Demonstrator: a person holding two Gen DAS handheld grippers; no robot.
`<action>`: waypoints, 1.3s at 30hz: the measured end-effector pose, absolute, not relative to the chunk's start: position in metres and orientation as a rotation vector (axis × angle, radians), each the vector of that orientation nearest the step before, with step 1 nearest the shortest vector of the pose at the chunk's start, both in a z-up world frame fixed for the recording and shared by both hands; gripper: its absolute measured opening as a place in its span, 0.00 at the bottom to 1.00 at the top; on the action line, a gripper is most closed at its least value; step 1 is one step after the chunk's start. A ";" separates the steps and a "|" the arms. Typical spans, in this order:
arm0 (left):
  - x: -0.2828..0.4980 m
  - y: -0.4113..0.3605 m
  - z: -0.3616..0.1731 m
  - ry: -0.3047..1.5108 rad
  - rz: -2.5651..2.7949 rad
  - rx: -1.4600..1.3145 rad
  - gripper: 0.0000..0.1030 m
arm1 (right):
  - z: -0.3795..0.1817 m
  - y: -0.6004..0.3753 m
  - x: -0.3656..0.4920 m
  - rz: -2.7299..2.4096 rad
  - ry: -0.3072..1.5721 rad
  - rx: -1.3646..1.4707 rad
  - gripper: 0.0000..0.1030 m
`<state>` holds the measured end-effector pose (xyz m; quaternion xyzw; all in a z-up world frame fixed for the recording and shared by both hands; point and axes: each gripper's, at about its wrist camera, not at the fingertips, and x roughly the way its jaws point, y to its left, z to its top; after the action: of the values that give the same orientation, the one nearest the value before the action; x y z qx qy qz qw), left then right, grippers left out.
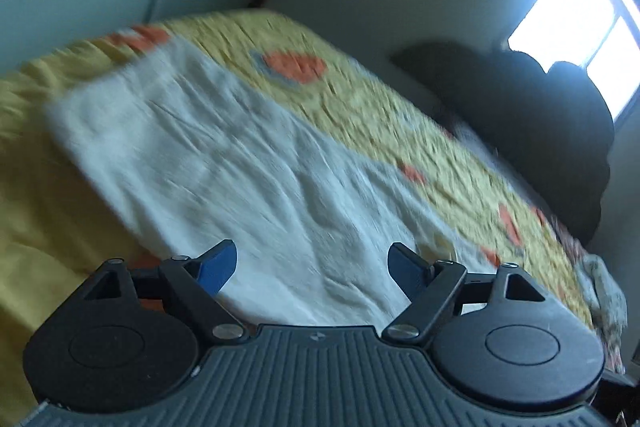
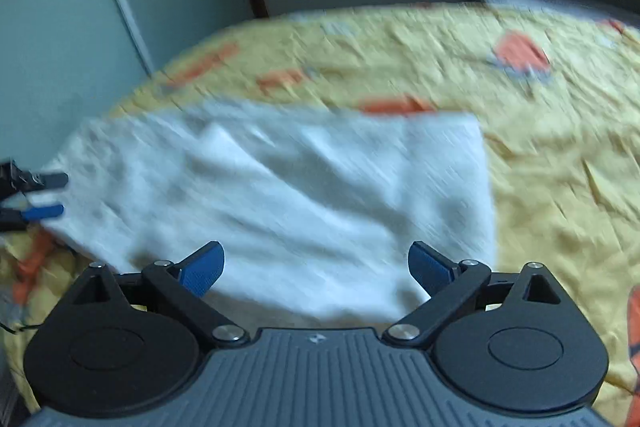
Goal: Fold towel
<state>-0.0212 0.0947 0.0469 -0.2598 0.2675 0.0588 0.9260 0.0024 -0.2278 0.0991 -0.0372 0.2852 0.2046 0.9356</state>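
A white towel (image 1: 224,163) lies flat and folded on a yellow bedspread (image 1: 360,99) with orange patches. In the left wrist view my left gripper (image 1: 312,263) stands open above the towel's near end, nothing between its blue pads. The right wrist view shows the same towel (image 2: 304,187) as a rumpled rectangle, and my right gripper (image 2: 316,267) hangs open over its near edge, holding nothing. The left gripper (image 2: 44,197) shows at the left edge of the right wrist view, beside the towel's left end. Both pictures are blurred by motion.
The bedspread (image 2: 560,155) stretches to the right and far side. A pale wardrobe door (image 2: 80,27) stands behind the bed at the left. A dark rounded headboard (image 1: 540,131) and a bright window (image 1: 580,27) are at the far right. Crumpled fabric (image 1: 604,291) lies at the bed's right edge.
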 end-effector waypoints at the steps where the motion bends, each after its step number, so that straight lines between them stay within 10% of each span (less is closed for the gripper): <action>1: -0.032 0.105 0.053 0.510 0.167 -0.540 0.83 | 0.100 -0.206 -0.004 0.489 0.542 -0.141 0.97; 15: -0.105 0.229 0.042 0.497 0.596 -0.744 0.83 | 0.025 0.072 -0.006 0.828 0.413 -0.778 0.96; 39: -0.149 0.201 0.007 0.409 0.546 -0.200 0.81 | 0.021 0.120 0.033 0.723 0.435 -0.811 0.97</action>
<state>-0.1490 0.2007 0.0074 -0.0979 0.2005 0.2672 0.9375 0.0332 0.1197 0.0213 -0.3825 0.2054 0.3410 0.8338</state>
